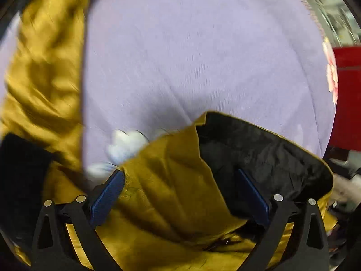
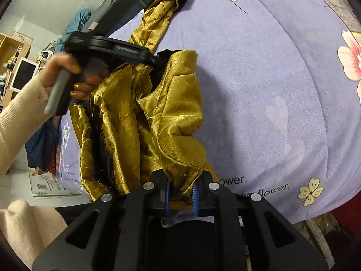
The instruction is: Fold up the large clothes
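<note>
A shiny gold garment with black lining (image 2: 167,113) hangs bunched over a lilac flowered bedsheet (image 2: 259,79). My right gripper (image 2: 180,195) is shut on a gold fold at the garment's near edge. My left gripper (image 1: 180,180) has its blue pads (image 1: 106,199) wide apart, with gold cloth (image 1: 167,180) and black lining (image 1: 259,153) lying between them. In the right wrist view the left gripper (image 2: 155,62) reaches into the garment's upper part, held by a hand. A gold sleeve (image 1: 45,67) trails along the left of the left wrist view.
The bed's right edge (image 2: 338,6) curves down to a red object (image 1: 347,90). A tiled floor with papers (image 2: 47,185), shelves and a monitor (image 2: 22,74) lie to the left. A blue cloth (image 2: 74,24) hangs behind.
</note>
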A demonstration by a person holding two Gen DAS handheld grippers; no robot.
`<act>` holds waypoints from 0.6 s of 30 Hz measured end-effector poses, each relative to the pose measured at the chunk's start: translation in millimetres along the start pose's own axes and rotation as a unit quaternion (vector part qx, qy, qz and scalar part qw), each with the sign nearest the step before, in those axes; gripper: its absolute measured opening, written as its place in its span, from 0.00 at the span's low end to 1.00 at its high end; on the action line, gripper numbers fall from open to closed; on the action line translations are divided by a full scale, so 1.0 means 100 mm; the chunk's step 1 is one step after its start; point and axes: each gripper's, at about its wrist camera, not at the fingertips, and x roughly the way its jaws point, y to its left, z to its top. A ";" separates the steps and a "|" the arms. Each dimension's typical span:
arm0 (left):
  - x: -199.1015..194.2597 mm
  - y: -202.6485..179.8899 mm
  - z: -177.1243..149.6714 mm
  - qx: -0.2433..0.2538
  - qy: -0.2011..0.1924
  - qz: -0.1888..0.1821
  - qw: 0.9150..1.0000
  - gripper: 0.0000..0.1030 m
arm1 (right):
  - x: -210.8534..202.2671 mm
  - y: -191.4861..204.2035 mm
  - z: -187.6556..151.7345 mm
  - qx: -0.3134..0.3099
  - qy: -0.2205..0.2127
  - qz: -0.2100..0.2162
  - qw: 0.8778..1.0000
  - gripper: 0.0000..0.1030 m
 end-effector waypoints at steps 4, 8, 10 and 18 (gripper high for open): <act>0.22 0.01 -0.01 -0.019 0.008 0.131 0.991 0.70 | -0.13 0.03 -0.04 -0.033 -0.016 -0.016 0.999 0.15; -0.06 -0.01 -0.09 -0.025 -0.050 0.159 0.986 0.18 | -0.27 0.24 0.03 -0.075 -0.049 -0.025 0.996 0.15; -0.36 0.11 -0.19 -0.058 -0.103 0.161 0.980 0.10 | -0.37 0.29 0.09 -0.086 -0.069 -0.016 0.994 0.14; -2.29 0.97 -1.47 -0.222 -0.367 0.083 0.899 0.06 | -1.03 0.70 0.61 -0.120 -0.172 0.073 0.975 0.10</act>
